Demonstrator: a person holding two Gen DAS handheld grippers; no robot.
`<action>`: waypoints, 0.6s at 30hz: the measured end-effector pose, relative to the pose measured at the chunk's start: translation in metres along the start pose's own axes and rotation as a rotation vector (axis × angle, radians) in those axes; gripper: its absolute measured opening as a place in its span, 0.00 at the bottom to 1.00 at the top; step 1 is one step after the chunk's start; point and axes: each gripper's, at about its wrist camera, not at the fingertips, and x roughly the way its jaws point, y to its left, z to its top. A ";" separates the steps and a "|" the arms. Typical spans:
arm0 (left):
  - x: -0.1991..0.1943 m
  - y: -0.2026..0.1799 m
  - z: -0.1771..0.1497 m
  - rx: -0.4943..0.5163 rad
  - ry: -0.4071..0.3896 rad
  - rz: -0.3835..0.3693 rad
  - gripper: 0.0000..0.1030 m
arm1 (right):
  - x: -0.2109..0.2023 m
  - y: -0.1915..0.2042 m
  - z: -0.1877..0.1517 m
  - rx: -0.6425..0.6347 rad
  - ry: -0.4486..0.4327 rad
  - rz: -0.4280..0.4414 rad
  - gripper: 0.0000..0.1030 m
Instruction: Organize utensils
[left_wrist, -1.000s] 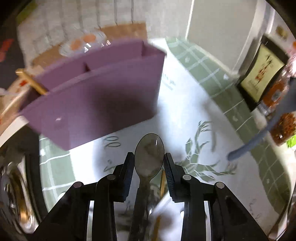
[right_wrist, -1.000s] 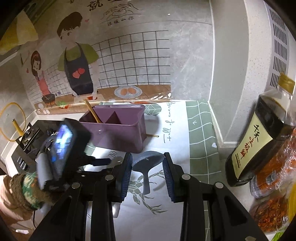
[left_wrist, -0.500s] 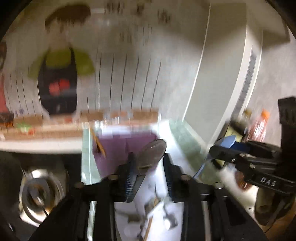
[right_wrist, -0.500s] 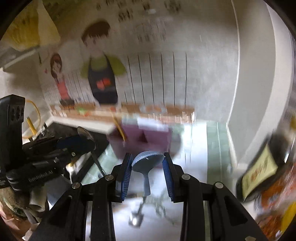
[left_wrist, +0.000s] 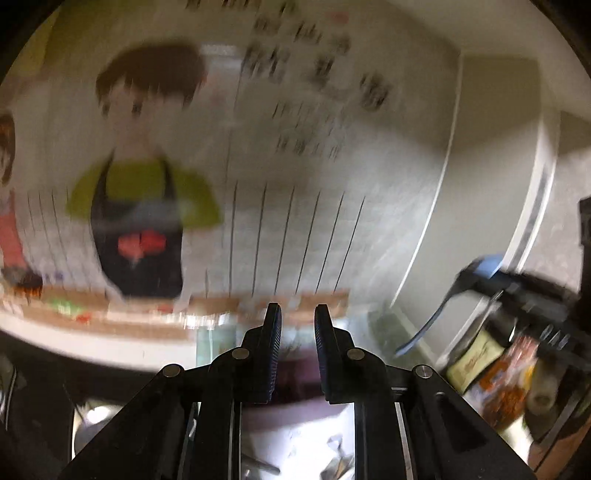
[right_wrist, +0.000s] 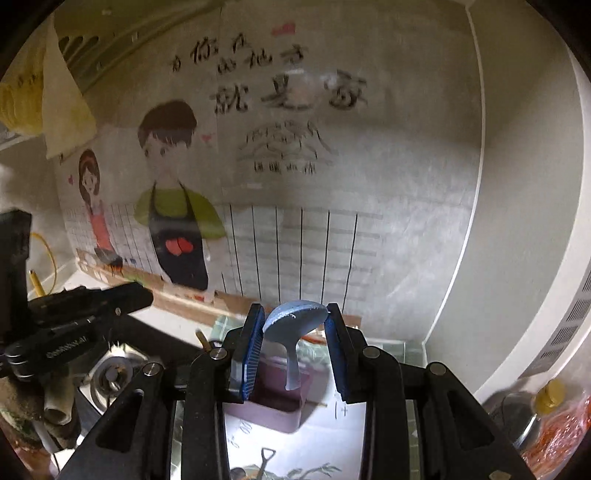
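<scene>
Right gripper (right_wrist: 295, 321) clamped on the rounded bowl of a pale blue spoon (right_wrist: 295, 320), matte plastic with a speckled rim, ribbed blue pads pressing it from 9 and 3 o'clock. Handle hanging straight down toward 6 o'clock, its tip just above the open mouth of a mauve plastic utensil holder (right_wrist: 280, 417), a smooth box with rounded corners. Whether the tip touches the box: cannot tell. A wooden stick (right_wrist: 202, 338), blunt-ended, poking up at 10 o'clock from the holder. Under the box, a glossy white mat (right_wrist: 332, 443) printed with green plant shapes.

Left gripper (left_wrist: 297, 328) held narrowly parted, black ribbed fingers (left_wrist: 271, 354) with nothing seen between them; heavily smeared view. Same gripper seen from the right wrist camera at 9 o'clock, a black angular body. Mauve holder (left_wrist: 295, 408) just below the fingertips, only a blurred purple band. Below that, something metallic on the mat toward 6 o'clock, too blurred to name. Blue spoon (left_wrist: 454, 295) at 3 o'clock in the left view, thin curved handle trailing down to 4 o'clock, pinched by the other gripper's black frame.

Behind, a wall (right_wrist: 406, 184) of grey rough plaster with a cartoon poster (right_wrist: 177, 206): figure in green shirt and dark apron. Dark bottle with yellow cap (right_wrist: 546, 395) at 4 o'clock. Steel stove burner (right_wrist: 110, 373) at 8 o'clock.
</scene>
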 end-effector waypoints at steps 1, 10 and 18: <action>0.007 0.005 -0.011 -0.010 0.035 0.008 0.20 | 0.003 -0.001 -0.008 -0.002 0.016 -0.003 0.29; 0.075 0.054 -0.118 -0.074 0.397 0.042 0.33 | 0.020 -0.010 -0.078 0.000 0.176 -0.003 0.29; 0.102 0.083 -0.167 -0.338 0.452 0.173 0.38 | 0.033 -0.018 -0.132 0.046 0.281 -0.040 0.30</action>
